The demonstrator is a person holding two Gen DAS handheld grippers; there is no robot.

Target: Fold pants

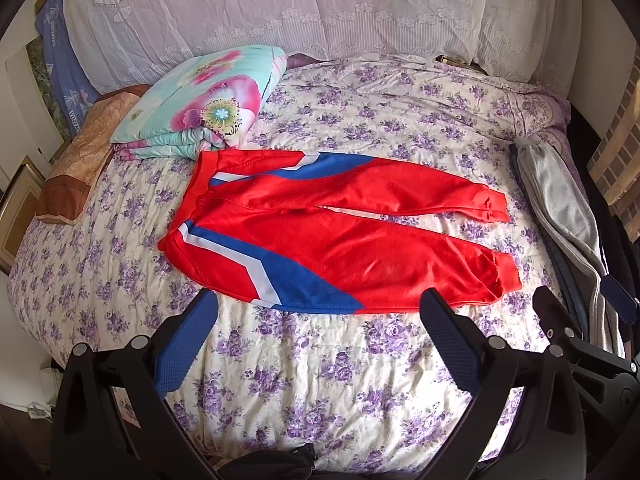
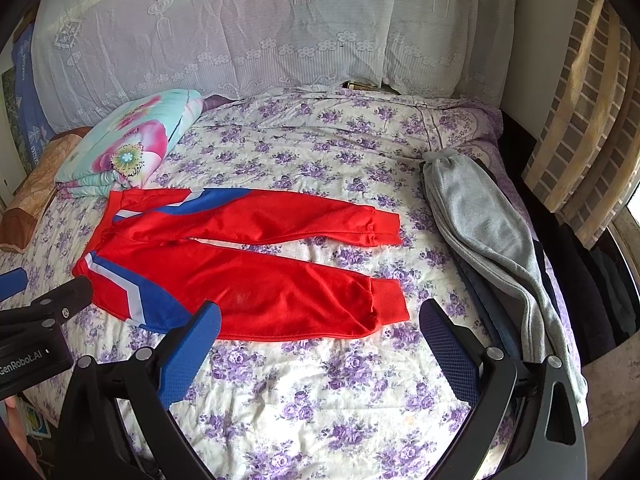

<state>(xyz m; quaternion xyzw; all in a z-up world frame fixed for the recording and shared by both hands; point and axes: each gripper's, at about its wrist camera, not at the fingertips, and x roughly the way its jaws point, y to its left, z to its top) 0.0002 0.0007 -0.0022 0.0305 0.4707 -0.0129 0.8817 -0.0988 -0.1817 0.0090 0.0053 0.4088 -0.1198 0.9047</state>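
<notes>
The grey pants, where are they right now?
The grey pants lie along the bed's right edge in both views, right of the red pants, untouched by either gripper.

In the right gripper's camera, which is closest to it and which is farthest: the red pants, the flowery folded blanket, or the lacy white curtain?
From the right gripper, its jaws open:
1. Red pants, lying flat on the bed just ahead of the fingertips.
2. Flowery folded blanket, farther back on the left.
3. Lacy white curtain, hanging behind the bed, farthest.
</notes>
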